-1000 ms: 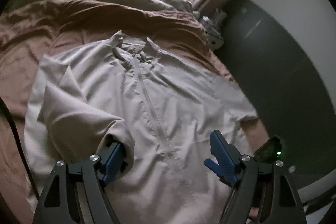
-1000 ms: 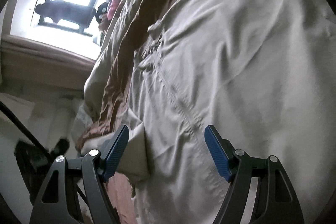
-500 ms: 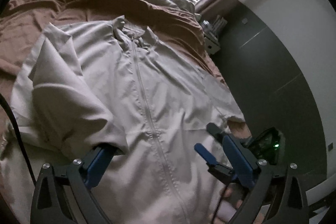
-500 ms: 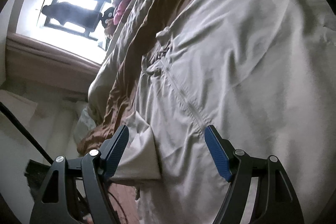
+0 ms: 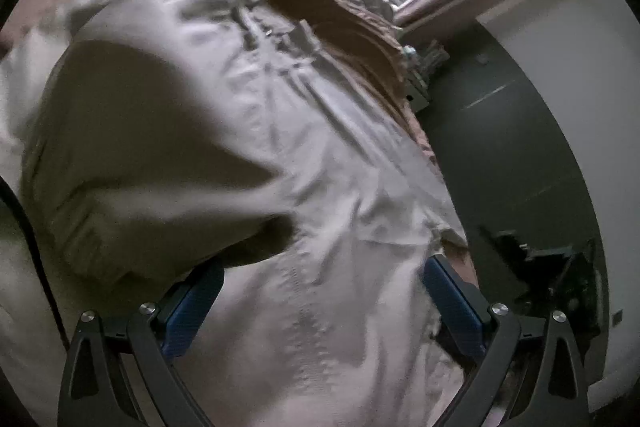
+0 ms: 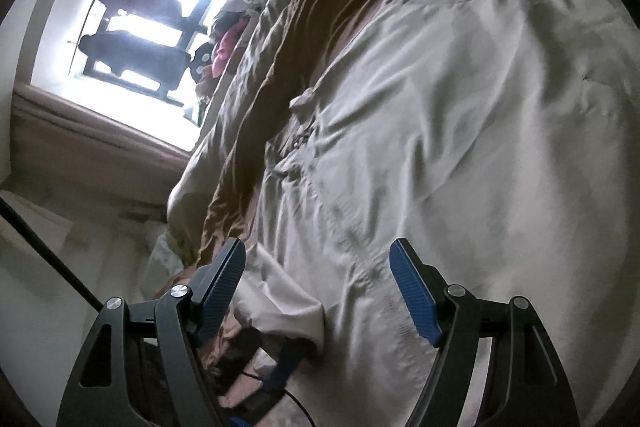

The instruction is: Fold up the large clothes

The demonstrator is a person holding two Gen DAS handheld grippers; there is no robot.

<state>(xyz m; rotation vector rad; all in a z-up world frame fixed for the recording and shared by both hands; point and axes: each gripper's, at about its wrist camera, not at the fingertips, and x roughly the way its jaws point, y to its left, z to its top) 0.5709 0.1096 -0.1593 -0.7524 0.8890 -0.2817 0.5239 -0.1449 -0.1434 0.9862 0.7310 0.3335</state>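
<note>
Beige zip jacket (image 5: 320, 211) spread on a rumpled brown bedspread (image 6: 280, 75).
Both tools, left tool (image 5: 320, 301) and right tool (image 6: 320, 291), gape wide, gripping nothing; a folded sleeve (image 5: 132, 155) bulges at 9 o'clock.

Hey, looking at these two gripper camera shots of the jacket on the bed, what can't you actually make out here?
- Left wrist view: the folded sleeve is motion-blurred; its cuff end cannot be told.
- Left wrist view: the jacket hem is cut off by the bottom edge, behind the left gripper.
- Right wrist view: glare from the window leaves the hanging shapes as silhouettes.
- Right wrist view: the clutter below the right gripper is too dark to identify.
</note>
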